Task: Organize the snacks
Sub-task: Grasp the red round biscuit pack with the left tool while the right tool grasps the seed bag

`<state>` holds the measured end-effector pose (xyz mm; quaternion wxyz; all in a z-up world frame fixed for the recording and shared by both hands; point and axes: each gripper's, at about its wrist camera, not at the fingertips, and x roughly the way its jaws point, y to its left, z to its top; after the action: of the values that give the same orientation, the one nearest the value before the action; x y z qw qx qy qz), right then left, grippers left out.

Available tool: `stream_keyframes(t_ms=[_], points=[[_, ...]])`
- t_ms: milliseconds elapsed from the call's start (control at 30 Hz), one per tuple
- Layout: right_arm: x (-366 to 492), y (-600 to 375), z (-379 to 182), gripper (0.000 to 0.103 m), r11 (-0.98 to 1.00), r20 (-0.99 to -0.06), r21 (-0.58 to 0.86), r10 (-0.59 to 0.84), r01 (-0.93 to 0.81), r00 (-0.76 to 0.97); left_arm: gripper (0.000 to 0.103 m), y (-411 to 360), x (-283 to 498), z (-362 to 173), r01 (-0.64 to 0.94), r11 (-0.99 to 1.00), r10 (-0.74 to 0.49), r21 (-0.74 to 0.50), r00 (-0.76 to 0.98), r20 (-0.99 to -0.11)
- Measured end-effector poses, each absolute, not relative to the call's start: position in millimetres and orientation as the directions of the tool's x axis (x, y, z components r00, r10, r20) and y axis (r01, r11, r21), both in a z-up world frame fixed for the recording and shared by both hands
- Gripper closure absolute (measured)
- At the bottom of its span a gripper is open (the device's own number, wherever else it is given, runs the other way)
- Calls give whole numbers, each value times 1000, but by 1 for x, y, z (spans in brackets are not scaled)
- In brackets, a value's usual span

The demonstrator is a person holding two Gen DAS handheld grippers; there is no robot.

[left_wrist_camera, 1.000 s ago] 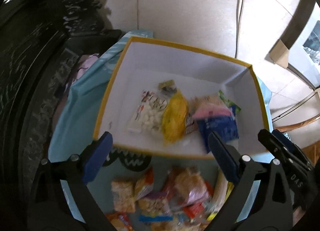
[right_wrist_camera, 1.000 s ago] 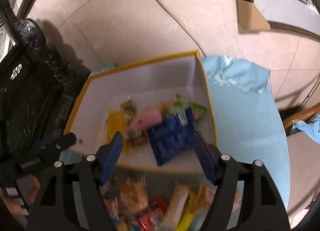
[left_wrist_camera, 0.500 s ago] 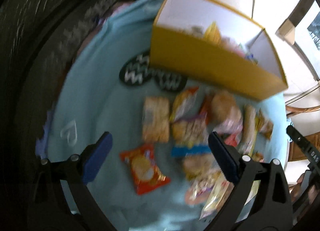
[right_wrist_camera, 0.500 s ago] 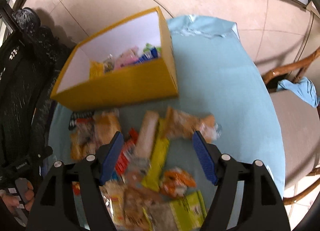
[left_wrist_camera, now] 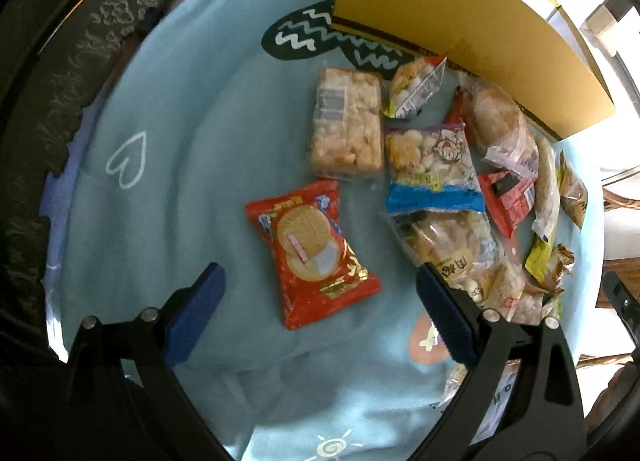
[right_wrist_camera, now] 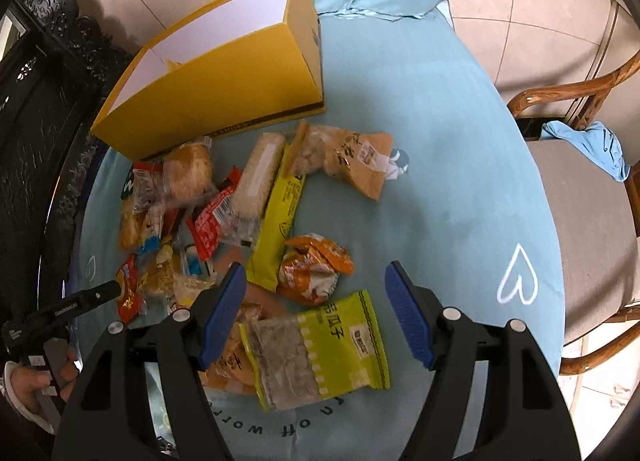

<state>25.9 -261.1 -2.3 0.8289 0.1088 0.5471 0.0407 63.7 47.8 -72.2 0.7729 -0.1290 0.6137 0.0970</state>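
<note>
Several snack packets lie on a light-blue tablecloth [left_wrist_camera: 168, 189] before a yellow box [left_wrist_camera: 452, 21] [right_wrist_camera: 216, 89]. My left gripper [left_wrist_camera: 320, 281] is open above a red biscuit packet [left_wrist_camera: 312, 249], with nothing between its blue fingers. Beyond it lie a clear rice-cracker pack [left_wrist_camera: 346, 125] and a blue-banded bag [left_wrist_camera: 432, 165]. My right gripper [right_wrist_camera: 314, 281] is also open, hovering over an orange crumpled packet [right_wrist_camera: 314, 269] and a green seed bag [right_wrist_camera: 320, 353]. A long yellow-green packet [right_wrist_camera: 278, 221] and a tan bag [right_wrist_camera: 348, 157] lie farther off.
Dark carved furniture [left_wrist_camera: 72, 61] borders the table on the left. A wooden chair with a grey seat [right_wrist_camera: 588, 229] and a blue cloth [right_wrist_camera: 588, 145] stands to the right. A hand [right_wrist_camera: 28, 385] holds the other gripper at lower left of the right wrist view.
Both grippers have drawn back from over the yellow box and dropped toward the loose packets on the cloth. The box interior is out of sight now. Both stay open.
</note>
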Motion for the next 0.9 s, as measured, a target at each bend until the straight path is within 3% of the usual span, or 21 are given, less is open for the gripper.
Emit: stream_keyframes(t_ms=[133, 267, 400, 467, 600, 900], points=[[23, -261, -1, 31, 973, -899, 225, 188, 50, 395, 16, 48, 67, -88, -313, 947, -10, -72, 196, -981], [20, -262, -2, 31, 975, -904, 220, 187, 43, 384, 36, 53, 70, -111, -326, 941, -51, -92, 133, -990], [16, -255, -9, 31, 982, -917, 191, 180, -6, 356, 59, 49, 70, -112, -291, 955, -7, -47, 138, -990], [11, -246, -17, 31, 986, -931, 149, 165, -75, 324, 64, 52, 69, -107, -292, 954, -27, -73, 157, -987], [-2, -232, -39, 31, 977, -959, 97, 142, -190, 243, 65, 53, 63, -96, -275, 959, -14, -65, 182, -983], [-2, -237, -59, 29, 975, -962, 159, 188, -152, 198, 65, 53, 54, -84, -264, 960, -48, -97, 187, -981]])
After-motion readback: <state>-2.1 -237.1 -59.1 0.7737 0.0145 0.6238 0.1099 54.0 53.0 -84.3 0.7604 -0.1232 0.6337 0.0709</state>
